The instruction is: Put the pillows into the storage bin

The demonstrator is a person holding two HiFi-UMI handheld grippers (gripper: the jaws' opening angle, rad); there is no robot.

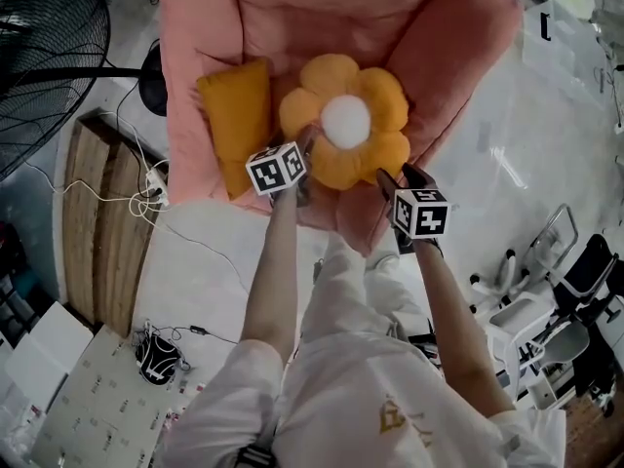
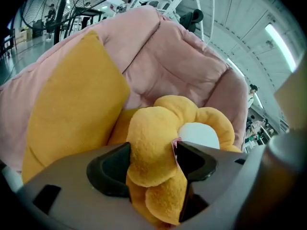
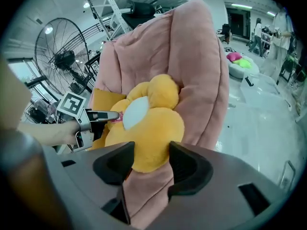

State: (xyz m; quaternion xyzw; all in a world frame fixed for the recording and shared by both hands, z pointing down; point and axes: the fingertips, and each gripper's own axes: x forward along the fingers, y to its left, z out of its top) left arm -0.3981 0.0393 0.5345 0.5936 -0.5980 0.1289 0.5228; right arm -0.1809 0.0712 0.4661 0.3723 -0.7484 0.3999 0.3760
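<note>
Left gripper is clamped on a near petal of the flower pillow, with plush bulging out between and below the pads. Right gripper pinches another near petal, at the pillow's lower right edge in the head view, and a fold of the pink padded seat shows under it between the jaws. So the pillow sits straight ahead of both grippers, taken by two lower petals, one per side, lying centre frame in the hollow of the seat. It looks light, soft, squashy and not fragile. The petals compress a lot, so a shallow pinch may slip; better to grip deep near a petal root, and the two-sided hold seems right. Just left of it a plain orange pillow leans on the seat's wall, untouched; probably the same soft handling, taken by an edge or corner. A floor fan stands at the upper left.
</note>
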